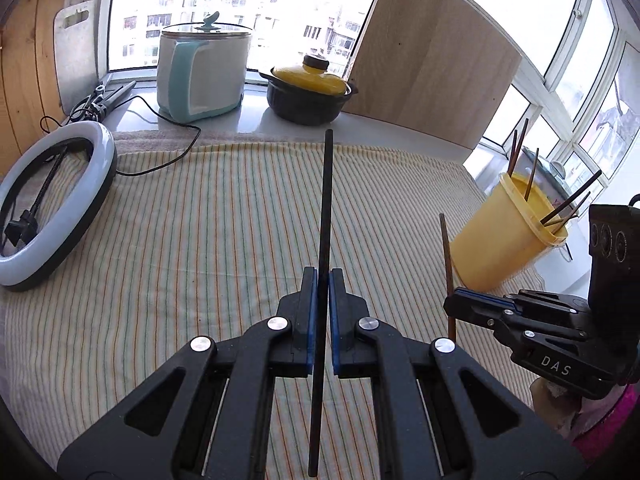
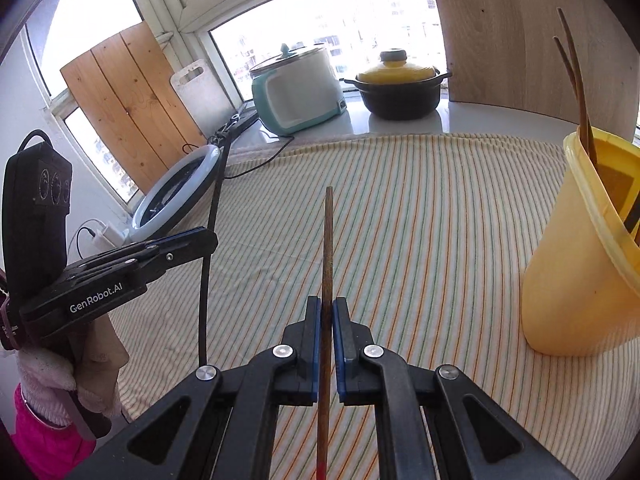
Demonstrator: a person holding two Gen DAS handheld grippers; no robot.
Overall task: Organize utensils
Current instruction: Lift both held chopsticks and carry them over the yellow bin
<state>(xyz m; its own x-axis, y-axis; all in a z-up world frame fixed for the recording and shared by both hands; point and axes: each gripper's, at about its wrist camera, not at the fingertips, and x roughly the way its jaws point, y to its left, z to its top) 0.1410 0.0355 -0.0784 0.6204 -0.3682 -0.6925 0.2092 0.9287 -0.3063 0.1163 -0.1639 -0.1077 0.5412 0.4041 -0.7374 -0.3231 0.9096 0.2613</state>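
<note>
Left gripper (image 1: 323, 276) pinching black chopstick (image 1: 325, 216), right gripper (image 2: 327, 305) pinching brown chopstick (image 2: 328, 240), both near yellow cup (image 2: 576, 264).

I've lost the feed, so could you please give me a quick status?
Left hand-held gripper shut on black chopstick. Right hand-held gripper shut on brown chopstick. Yellow cup unobstructed.

Black hand-held gripper (image 1: 323, 276), pink sleeve (image 2: 36, 432)
</note>
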